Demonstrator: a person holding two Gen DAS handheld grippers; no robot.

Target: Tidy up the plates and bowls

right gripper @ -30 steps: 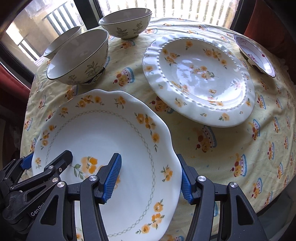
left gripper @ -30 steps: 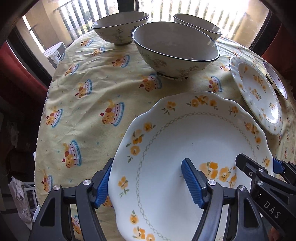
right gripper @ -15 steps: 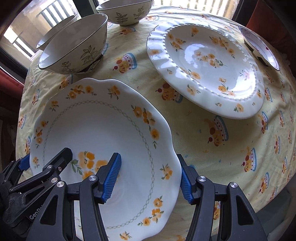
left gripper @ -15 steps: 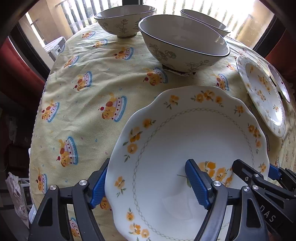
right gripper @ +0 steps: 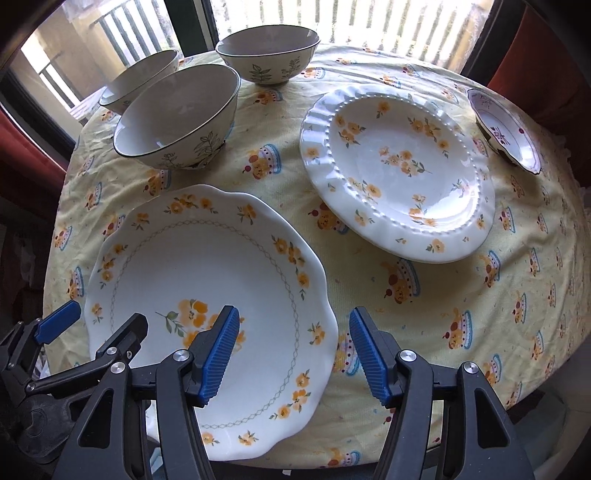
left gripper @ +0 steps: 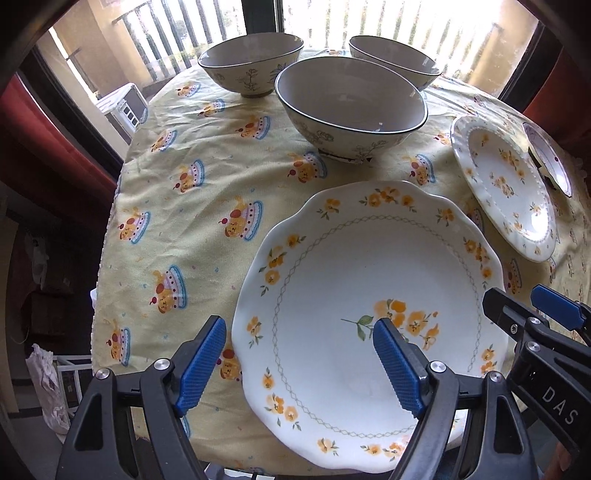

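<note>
A large scalloped plate with yellow flowers (left gripper: 369,295) (right gripper: 207,280) lies on the yellow tablecloth near the table's front edge. My left gripper (left gripper: 303,365) is open, its jaws either side of the plate's left rim. My right gripper (right gripper: 295,354) is open, its jaws either side of the plate's right rim. A ribbed flowered plate (right gripper: 399,170) (left gripper: 506,184) lies behind to the right. A small purple-patterned dish (right gripper: 502,129) sits far right. Three grey-rimmed bowls (left gripper: 351,107) (left gripper: 251,62) (left gripper: 395,62) stand at the back.
The round table's yellow cake-print cloth (left gripper: 192,206) drops off at the left and front edges. Behind the table are a window with railings (left gripper: 207,22) and red curtains (left gripper: 22,122). A white stool or box (left gripper: 125,107) stands beyond the left edge.
Both grippers have drawn back and risen slightly; the plate, earlier tilted and held up between the jaws, now lies flat on the cloth with small gaps at both rims.
</note>
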